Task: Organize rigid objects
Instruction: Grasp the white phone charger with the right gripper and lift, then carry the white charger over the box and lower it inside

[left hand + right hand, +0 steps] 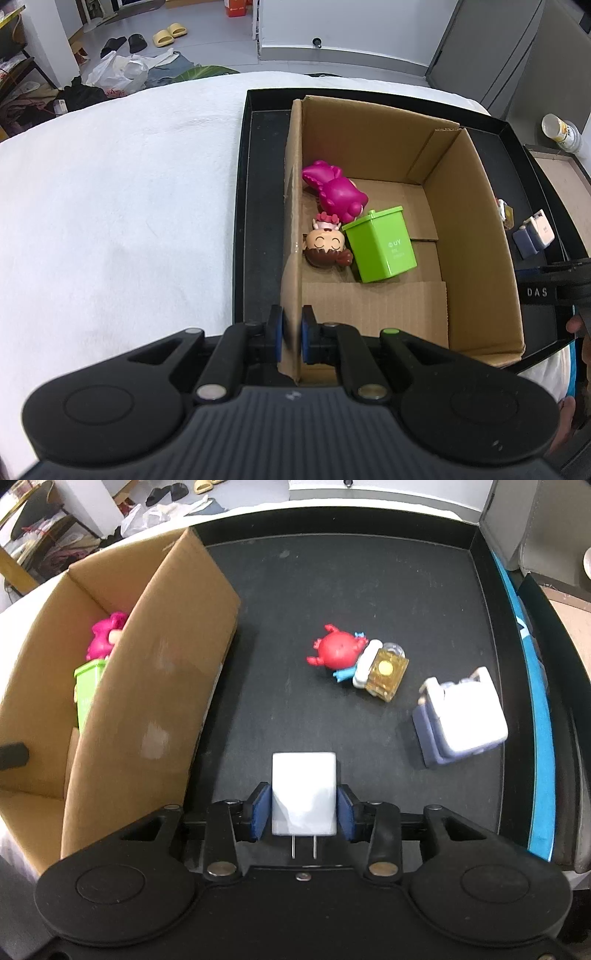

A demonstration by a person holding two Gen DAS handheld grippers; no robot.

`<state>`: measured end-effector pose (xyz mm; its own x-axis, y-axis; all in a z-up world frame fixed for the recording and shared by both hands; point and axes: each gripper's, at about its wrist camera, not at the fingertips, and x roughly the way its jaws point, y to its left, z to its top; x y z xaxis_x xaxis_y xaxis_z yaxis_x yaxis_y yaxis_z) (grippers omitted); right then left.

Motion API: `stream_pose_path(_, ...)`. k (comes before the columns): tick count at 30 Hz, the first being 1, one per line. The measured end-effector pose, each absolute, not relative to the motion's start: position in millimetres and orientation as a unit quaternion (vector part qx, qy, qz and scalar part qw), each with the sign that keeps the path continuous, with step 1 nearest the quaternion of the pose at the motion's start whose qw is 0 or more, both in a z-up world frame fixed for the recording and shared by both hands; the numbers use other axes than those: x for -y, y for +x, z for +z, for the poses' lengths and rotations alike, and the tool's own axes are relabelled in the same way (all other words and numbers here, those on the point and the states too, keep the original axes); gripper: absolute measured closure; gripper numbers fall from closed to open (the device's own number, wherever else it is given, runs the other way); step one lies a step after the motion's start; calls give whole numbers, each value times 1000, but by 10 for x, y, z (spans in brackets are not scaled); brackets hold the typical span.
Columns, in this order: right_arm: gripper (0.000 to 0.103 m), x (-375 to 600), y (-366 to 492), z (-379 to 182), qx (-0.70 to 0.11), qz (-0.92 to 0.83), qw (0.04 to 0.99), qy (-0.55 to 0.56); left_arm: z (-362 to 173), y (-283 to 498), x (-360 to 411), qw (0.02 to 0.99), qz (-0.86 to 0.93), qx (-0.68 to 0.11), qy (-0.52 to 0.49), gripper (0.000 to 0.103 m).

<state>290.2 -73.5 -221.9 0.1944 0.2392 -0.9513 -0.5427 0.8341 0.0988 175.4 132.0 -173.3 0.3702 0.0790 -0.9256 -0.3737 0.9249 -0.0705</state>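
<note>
My left gripper [291,334] is shut on the left wall of the cardboard box [476,221], which stands in a black tray [258,192]. Inside the box lie a magenta toy [334,188], a small doll head [327,245] and a green bin-shaped container [382,243]. My right gripper [303,808] is shut on a white plug charger [303,792], prongs toward the camera, above the tray floor [332,572]. On the tray lie a red crab toy [338,650], a gold perfume bottle [386,672] and a white-and-blue block [461,716].
The box [140,672] stands left of the right gripper. The tray sits on a white cloth [110,203]. Behind are floor clutter, slippers [168,33] and grey cabinets. A white can [561,133] stands at the far right.
</note>
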Motion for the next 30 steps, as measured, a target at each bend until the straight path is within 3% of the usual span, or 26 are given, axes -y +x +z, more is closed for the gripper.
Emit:
stream_pose_path(15,66,721,2825,-2246,-587,239,758,-156,-1757,1740,-1318,817,136,-544,-134,94)
stream_pose_path(30,66,772,2735,-1641,-540,248,789,-155,-1766,1738,-1308,818,138,-542,-132,94)
